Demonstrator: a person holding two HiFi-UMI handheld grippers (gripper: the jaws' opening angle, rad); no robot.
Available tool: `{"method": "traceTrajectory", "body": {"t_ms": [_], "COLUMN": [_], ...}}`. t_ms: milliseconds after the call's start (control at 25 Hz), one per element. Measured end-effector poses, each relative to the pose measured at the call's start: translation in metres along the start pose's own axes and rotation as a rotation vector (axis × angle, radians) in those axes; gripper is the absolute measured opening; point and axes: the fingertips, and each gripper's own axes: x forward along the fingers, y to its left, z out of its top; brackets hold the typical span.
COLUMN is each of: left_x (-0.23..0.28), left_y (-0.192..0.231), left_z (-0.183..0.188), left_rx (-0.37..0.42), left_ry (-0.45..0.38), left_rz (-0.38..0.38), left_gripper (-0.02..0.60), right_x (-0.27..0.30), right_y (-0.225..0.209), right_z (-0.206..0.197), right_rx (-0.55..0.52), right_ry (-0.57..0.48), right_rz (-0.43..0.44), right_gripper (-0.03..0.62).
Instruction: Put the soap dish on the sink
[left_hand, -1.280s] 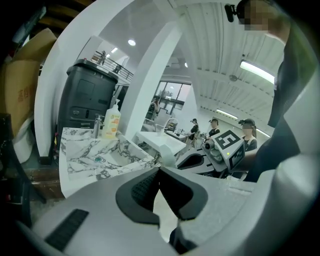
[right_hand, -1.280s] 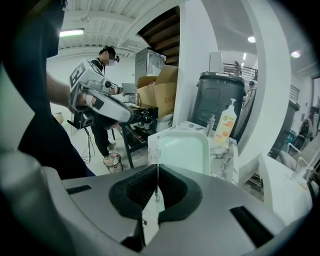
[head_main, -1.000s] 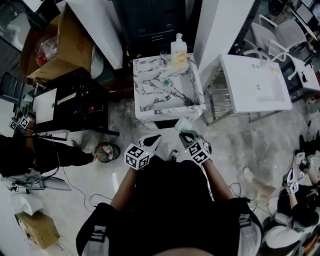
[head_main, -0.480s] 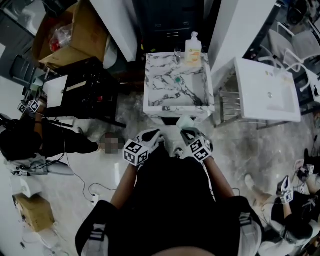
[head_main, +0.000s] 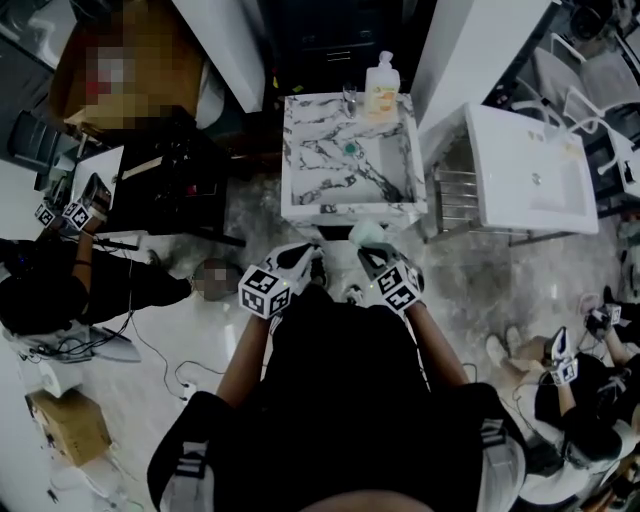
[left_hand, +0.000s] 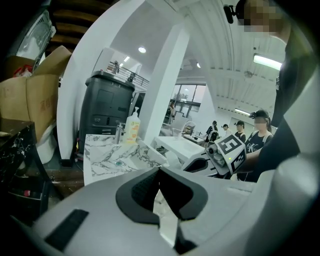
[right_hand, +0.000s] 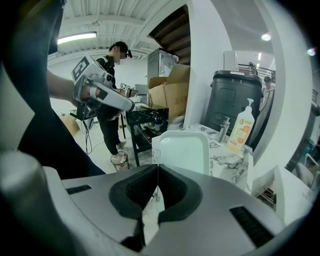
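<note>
A marble-patterned sink (head_main: 300, 150) stands ahead of me, with a soap bottle (head_main: 381, 77) and a faucet (head_main: 349, 97) at its back edge. My right gripper (head_main: 375, 262) is shut on the near edge of a pale green soap dish (head_main: 366, 236), which hangs just before the sink's front rim. In the right gripper view the dish (right_hand: 184, 151) stands up above the closed jaws (right_hand: 157, 192), the sink (right_hand: 225, 150) beyond it. My left gripper (head_main: 300, 262) is beside it, shut and holding nothing (left_hand: 159, 185).
A white basin on a metal rack (head_main: 530, 170) stands right of the sink. At left are a black table (head_main: 170, 190) and a crouching person (head_main: 40, 290). A small round bin (head_main: 215, 278) sits on the floor. A dark cabinet (head_main: 330, 40) is behind the sink.
Both grippers and the dish have come nearer to the sink's front rim. The right gripper keeps its hold on the dish.
</note>
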Motion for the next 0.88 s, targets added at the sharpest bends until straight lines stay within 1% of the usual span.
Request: {"method": "traceTrajectory", "body": {"t_ms": [200,400,680,880], "left_x": [0.010,0.015,0.018,0.021], "left_y": [0.014,0.030,0.064,0.091], "left_z": [0.008,0.018,0.021,0.033], "left_rx": [-0.010,-0.021,-0.039,-0.046], "left_ry": [-0.004,-0.013,-0.004,-0.006], "left_rz": [-0.022,-0.037,-0.039,-0.044], "left_gripper": [-0.002,-0.002,-0.002,-0.002], "right_x": [0.006,0.022,0.055,0.076], "right_y": [-0.014,-0.023,-0.035,-0.044], "right_z": [0.016,0.021,0.048,0.066], "right_rx": [-0.007,-0.005,-0.018,-0.024], "right_ry": [0.009,0.033,0.030,0.041], "right_rz": [-0.014,-0.010,-0.001,0.002], "right_gripper": [-0.002,-0.002,-0.002,-0.001]}}
